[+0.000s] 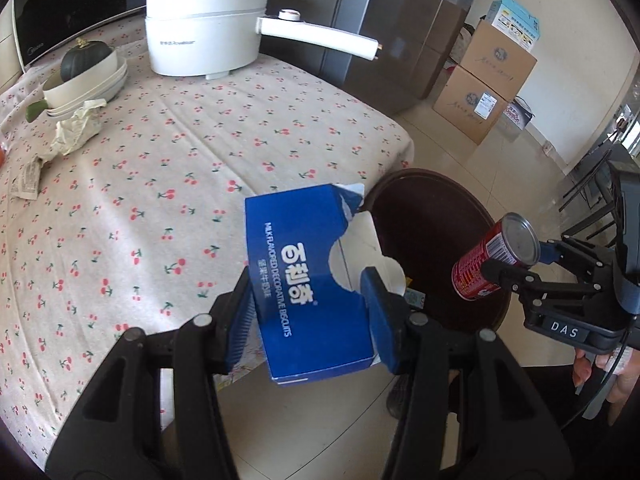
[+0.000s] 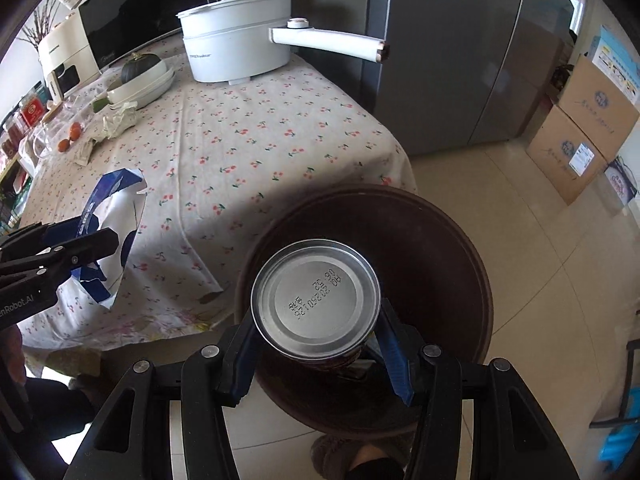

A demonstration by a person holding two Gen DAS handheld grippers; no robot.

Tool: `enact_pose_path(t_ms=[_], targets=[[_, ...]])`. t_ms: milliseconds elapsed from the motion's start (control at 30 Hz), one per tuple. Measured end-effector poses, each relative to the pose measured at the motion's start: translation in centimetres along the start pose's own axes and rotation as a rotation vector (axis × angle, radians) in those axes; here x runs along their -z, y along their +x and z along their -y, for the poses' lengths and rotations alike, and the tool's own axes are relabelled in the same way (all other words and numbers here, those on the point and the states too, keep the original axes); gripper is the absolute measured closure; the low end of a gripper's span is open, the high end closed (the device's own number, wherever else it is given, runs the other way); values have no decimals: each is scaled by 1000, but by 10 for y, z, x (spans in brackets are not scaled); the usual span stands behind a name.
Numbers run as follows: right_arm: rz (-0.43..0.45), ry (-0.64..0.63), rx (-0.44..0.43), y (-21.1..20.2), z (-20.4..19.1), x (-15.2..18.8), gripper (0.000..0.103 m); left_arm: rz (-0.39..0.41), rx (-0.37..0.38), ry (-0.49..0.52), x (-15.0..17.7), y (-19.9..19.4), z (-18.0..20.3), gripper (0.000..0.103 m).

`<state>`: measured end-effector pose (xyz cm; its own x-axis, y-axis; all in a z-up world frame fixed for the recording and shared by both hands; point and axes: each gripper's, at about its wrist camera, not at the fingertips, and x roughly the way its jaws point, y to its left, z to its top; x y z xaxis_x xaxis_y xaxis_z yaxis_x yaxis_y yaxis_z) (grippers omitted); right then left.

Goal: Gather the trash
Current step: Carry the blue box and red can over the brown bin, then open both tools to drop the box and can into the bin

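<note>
My left gripper [image 1: 310,304] is shut on a torn blue biscuit box [image 1: 308,276] and holds it above the table's near edge. The box also shows at the left of the right wrist view [image 2: 116,216]. My right gripper [image 2: 318,344] is shut on a red can [image 2: 318,300], held with its silver bottom toward the camera, over a dark round bin [image 2: 440,248] beside the table. In the left wrist view the can [image 1: 492,260] and right gripper [image 1: 516,268] hang over the bin [image 1: 432,216]. Crumpled paper [image 1: 76,124] lies on the table at the far left.
The table has a cherry-print cloth [image 1: 200,152]. On it stand a white pot with a long handle [image 1: 208,28] and stacked bowls with a dark squash [image 1: 86,72]. A small wrapper [image 1: 26,180] lies at the left edge. Cardboard boxes [image 1: 488,80] and a fridge [image 2: 448,60] stand beyond.
</note>
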<state>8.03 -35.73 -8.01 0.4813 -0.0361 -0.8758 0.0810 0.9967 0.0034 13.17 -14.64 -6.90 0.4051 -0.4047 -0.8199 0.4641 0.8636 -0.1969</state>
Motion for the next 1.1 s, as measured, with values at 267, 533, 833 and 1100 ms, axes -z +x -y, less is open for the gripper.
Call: enact_pose_path(t_ms=[267, 533, 833, 1100], targets=[[-41, 90, 52, 10, 61, 29, 48, -29, 91, 79, -2, 42, 57, 49], [-53, 152, 54, 12, 90, 34, 48, -19, 156, 115, -8, 71, 83, 48], [-60, 137, 70, 17, 86, 33, 48, 2, 7, 89, -15, 63, 71, 4], [-79, 125, 78, 25, 78, 27, 48, -14, -72, 85, -6, 47, 52, 1]])
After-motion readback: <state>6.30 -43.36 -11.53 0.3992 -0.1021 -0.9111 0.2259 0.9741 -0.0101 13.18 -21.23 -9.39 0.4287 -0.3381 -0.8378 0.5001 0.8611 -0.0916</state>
